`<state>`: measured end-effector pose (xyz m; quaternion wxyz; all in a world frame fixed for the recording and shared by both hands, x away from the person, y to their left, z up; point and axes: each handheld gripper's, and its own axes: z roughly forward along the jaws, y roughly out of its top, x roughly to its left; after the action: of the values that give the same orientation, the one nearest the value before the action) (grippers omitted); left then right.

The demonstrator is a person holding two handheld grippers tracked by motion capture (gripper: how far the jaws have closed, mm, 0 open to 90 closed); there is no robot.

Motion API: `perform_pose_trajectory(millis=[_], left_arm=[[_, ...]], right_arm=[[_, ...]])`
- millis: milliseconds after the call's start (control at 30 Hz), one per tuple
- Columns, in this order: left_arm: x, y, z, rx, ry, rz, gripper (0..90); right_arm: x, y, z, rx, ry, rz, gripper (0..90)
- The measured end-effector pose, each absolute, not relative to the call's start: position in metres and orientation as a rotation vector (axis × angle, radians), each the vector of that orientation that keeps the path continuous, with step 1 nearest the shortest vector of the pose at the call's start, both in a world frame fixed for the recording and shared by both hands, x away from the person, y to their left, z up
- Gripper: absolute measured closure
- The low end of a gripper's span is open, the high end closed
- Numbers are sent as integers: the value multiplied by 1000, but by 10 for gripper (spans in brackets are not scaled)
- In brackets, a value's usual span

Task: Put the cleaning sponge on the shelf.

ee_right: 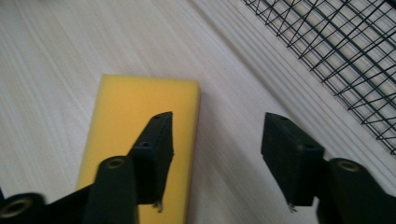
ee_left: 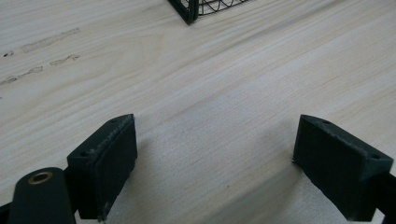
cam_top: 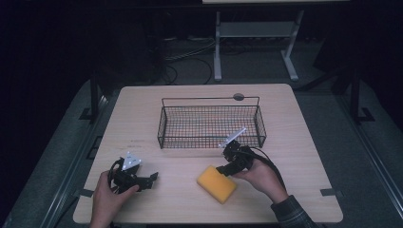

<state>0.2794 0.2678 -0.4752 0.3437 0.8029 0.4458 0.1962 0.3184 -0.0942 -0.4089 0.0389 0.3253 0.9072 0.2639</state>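
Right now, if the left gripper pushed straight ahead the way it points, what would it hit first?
Probably bare table. The left gripper is open with nothing between its jaws; farther along, the wire basket corner sits near its line.

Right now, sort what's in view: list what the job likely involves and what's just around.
Likely in the job:
sponge
wire basket
right gripper, open over the sponge's edge

Just around:
left gripper, open over bare table
stand beyond the table

A dim lab: bare wooden table (cam_top: 142, 109), floor cables (cam_top: 190, 52), metal stand (cam_top: 256, 33).
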Motion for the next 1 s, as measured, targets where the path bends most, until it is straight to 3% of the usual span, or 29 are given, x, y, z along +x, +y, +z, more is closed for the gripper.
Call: perform_pose_trajectory(millis=[300,1000], left_arm=[[279,268,-475,2086,1158,509,127],[279,268,-475,2090,1156,509,127]], right_arm=[[302,-87,-412,1022,2840,739,143],[287,-59,-430,950,2874,666,129]])
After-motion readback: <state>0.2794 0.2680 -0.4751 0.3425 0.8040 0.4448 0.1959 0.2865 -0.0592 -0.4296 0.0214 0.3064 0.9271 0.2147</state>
